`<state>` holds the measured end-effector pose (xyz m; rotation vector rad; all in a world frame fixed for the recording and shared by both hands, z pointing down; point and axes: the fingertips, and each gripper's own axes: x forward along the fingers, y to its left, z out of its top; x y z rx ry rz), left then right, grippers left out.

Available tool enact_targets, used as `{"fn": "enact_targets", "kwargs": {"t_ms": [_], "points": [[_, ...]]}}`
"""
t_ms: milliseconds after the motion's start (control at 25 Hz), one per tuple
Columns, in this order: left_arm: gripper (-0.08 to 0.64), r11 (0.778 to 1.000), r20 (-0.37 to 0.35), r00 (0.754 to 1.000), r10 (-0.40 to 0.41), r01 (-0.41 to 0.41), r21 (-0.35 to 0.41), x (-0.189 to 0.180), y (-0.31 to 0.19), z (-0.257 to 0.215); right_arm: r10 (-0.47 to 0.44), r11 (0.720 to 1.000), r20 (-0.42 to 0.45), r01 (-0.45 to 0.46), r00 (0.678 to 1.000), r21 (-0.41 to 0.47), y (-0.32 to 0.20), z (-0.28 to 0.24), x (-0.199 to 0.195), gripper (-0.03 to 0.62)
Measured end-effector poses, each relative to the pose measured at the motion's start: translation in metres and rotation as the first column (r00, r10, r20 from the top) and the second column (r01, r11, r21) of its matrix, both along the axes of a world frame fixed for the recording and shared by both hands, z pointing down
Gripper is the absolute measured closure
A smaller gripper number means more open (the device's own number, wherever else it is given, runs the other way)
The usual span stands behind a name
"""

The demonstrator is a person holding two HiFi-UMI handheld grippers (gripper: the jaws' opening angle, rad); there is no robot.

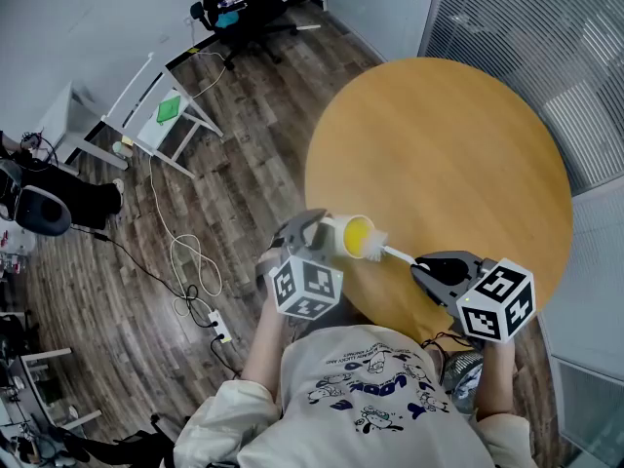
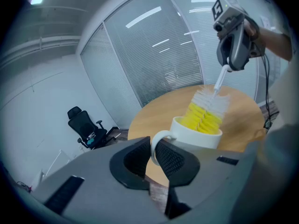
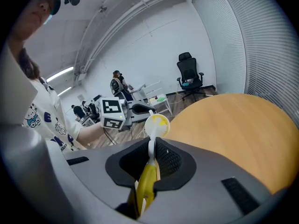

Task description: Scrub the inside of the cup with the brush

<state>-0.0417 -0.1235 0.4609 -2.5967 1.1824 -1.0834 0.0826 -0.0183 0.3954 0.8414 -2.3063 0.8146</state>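
A white cup (image 1: 349, 237) is held on its side over the near edge of the round wooden table (image 1: 458, 144). My left gripper (image 1: 314, 230) is shut on the cup's handle (image 2: 153, 146). The brush (image 1: 378, 246) has yellow and white bristles (image 2: 205, 111), which sit inside the cup (image 2: 196, 134) with their white tips sticking out past the rim. My right gripper (image 1: 421, 266) is shut on the brush's yellow handle (image 3: 148, 181), and its thin white stem runs to the cup's mouth (image 3: 156, 124). The right gripper (image 2: 233, 41) shows above the cup in the left gripper view.
A black office chair (image 1: 239, 8) and a white rack (image 1: 161, 115) stand on the wooden floor to the left. Cables (image 1: 190, 271) and a power strip (image 1: 219, 325) lie beside my left side. A glass wall with blinds (image 1: 526, 18) runs behind the table.
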Motion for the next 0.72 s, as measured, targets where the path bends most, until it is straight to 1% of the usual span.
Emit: {"fn": "enact_targets", "kwargs": {"t_ms": [400,720], "points": [[0.522,1.000,-0.024,1.000,0.018,-0.018,0.010,0.016,0.001,-0.005,-0.021,1.000,-0.005,0.021,1.000,-0.015,0.001,0.013,-0.003,0.545],[0.522,1.000,-0.024,1.000,0.017,-0.017,0.006,0.016,0.005,-0.004,-0.028,0.999,-0.006,0.028,1.000,-0.019,0.005,0.015,-0.006,0.545]]}}
